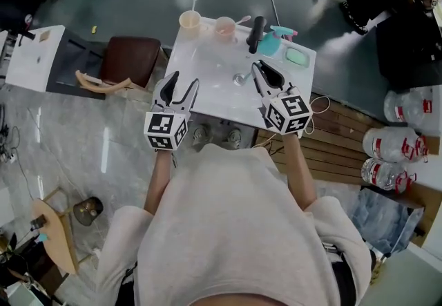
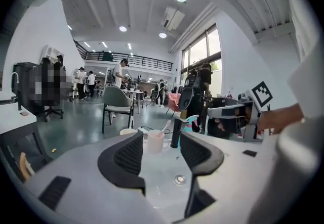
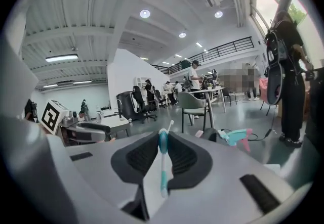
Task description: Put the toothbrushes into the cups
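Note:
My right gripper [image 3: 163, 144] is shut on a white and teal toothbrush [image 3: 162, 167], which stands upright between the pads. In the head view the right gripper [image 1: 257, 66] hangs over the white basin top [image 1: 207, 63], near the drain [image 1: 239, 79]. My left gripper [image 1: 185, 81] is open with nothing between its fingers, over the basin's near left edge. A beige cup [image 1: 190, 20] and a pink cup [image 1: 224, 27] stand at the far edge, each with a white stick-like thing in it. Through the left gripper [image 2: 161, 148] I see the pink cup [image 2: 155, 142] straight ahead and the beige cup [image 2: 127, 131] to its left.
A black faucet [image 1: 256, 34] rises behind the drain. A teal spray bottle [image 1: 279, 40] and a green soap dish [image 1: 297, 56] sit at the far right corner. A brown stool [image 1: 131, 59] stands left of the basin, water bottles [image 1: 390, 144] to the right.

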